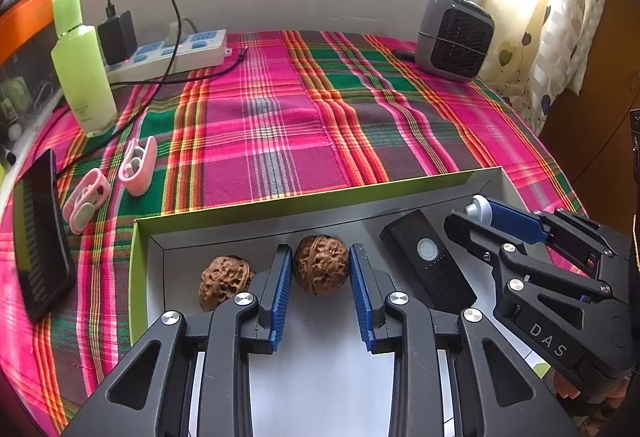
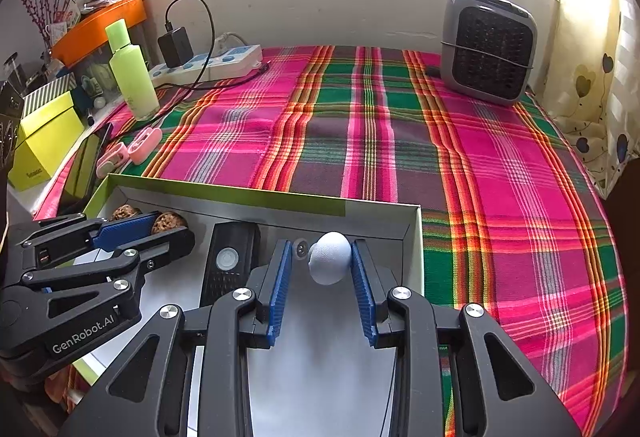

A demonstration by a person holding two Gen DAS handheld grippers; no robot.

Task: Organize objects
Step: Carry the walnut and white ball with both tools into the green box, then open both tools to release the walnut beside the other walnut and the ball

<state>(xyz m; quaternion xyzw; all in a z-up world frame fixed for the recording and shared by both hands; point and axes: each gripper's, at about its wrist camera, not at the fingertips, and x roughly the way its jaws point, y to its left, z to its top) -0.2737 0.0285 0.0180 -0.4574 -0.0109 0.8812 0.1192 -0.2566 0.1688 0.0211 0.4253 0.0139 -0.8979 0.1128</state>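
Observation:
A shallow white box with a green rim [image 1: 304, 203] lies at the near edge of the plaid cloth. In it are two walnuts, a black remote-like device [image 1: 430, 265] and a pale round object [image 2: 330, 257]. My left gripper [image 1: 320, 273] has its jaws on both sides of one walnut [image 1: 320, 264]; the other walnut [image 1: 224, 279] lies just left of it. My right gripper [image 2: 320, 261] has its jaws around the pale round object, which touches the right finger. In the left wrist view that object [image 1: 478, 207] shows at the right gripper's tip.
A green bottle [image 1: 82, 65], a power strip [image 1: 172, 51] with a charger and cable, two pink earbud cases [image 1: 138, 165], a dark phone [image 1: 40, 233] stand at the left. A grey heater [image 1: 454, 37] stands at the back right. Yellow boxes [image 2: 40, 141] lie off the left edge.

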